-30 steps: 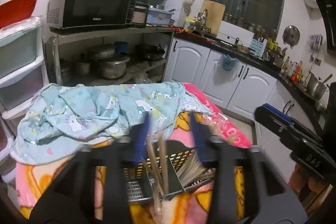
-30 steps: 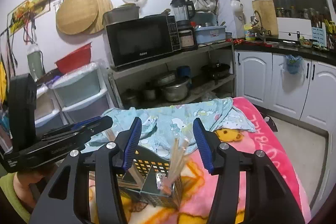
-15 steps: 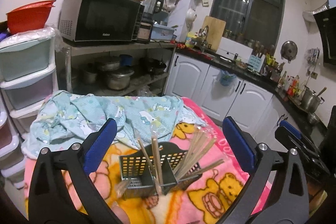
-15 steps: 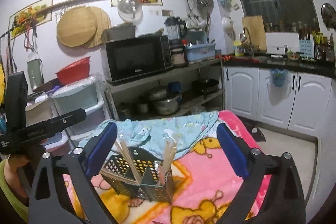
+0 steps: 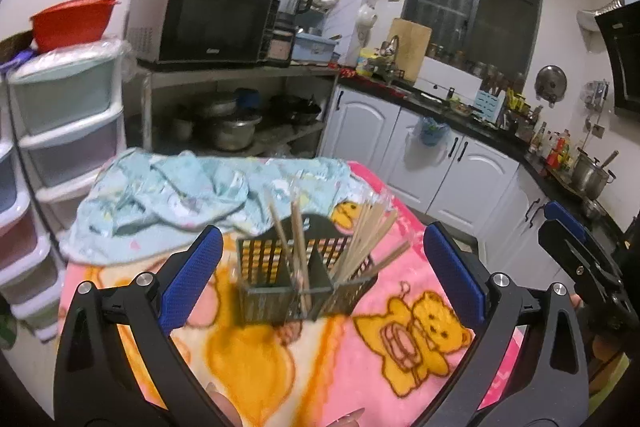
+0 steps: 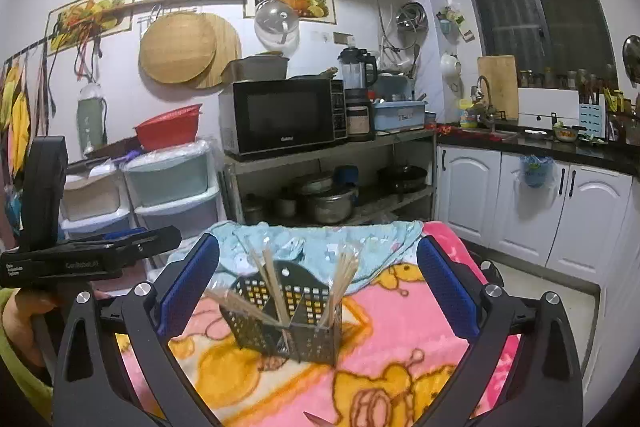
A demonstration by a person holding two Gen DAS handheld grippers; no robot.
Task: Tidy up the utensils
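Blue-padded, the left claw (image 5: 320,267) stands released, jaws wide and empty; the right claw (image 6: 318,267) is likewise released, holding nothing. Beyond both, apart from the pads, the dark basket (image 5: 296,283) sits mid-counter on a pink blanket (image 5: 360,367), chopsticks (image 5: 362,239) upright in its compartments. A blue cloth (image 5: 180,199) is heaped along the far edge.

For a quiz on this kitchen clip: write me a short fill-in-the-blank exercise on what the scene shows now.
1. The chopsticks stand in a black ____ with perforated walls.
2. The caddy rests on a pink ____ printed with bears.
3. The jaws of the left gripper and right gripper are both ____.
4. Behind the caddy lies a crumpled light ____ cloth.

Missing words: caddy; blanket; open; blue
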